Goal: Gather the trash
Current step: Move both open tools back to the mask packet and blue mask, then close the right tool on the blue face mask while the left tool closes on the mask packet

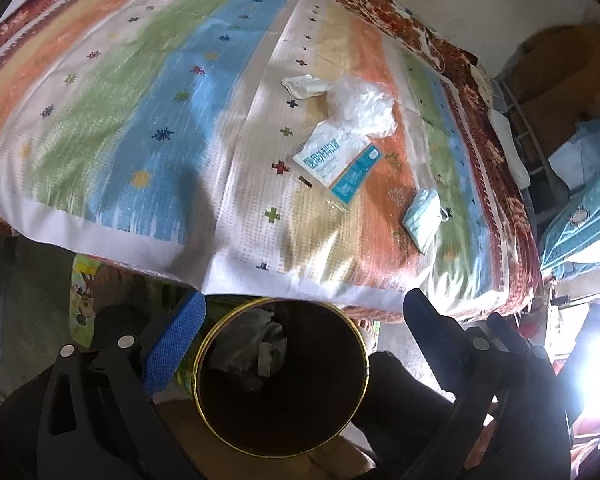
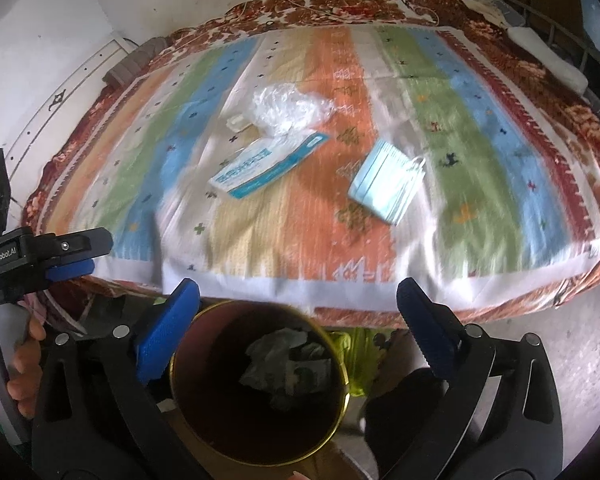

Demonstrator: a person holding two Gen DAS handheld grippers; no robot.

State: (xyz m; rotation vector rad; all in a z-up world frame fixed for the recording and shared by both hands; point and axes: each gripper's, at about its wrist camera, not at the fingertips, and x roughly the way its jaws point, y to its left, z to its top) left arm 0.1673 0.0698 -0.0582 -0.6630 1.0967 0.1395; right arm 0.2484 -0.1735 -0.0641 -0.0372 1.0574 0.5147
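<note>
A dark bin with a gold rim (image 1: 204,354) (image 2: 342,368) stands on the floor in front of the bed, with crumpled trash (image 1: 256,350) (image 2: 286,356) inside. On the striped bedspread lie a crumpled clear plastic bag (image 1: 360,106) (image 2: 288,110), a white and blue packet (image 1: 336,162) (image 2: 266,166), a stack of pale blue face masks (image 1: 422,220) (image 2: 386,182) and a small white scrap (image 1: 304,85) (image 2: 238,122). My left gripper (image 1: 300,320) is open and empty above the bin; it also shows at the left of the right wrist view (image 2: 88,256). My right gripper (image 2: 298,308) is open and empty above the bin.
The bed (image 2: 500,308) has a red-brown floral blanket under the striped spread (image 1: 120,100). A white wall (image 2: 60,40) is at the back left. Cluttered items and teal fabric (image 1: 580,208) stand to the bed's right. A green printed mat (image 1: 82,284) lies under the bin.
</note>
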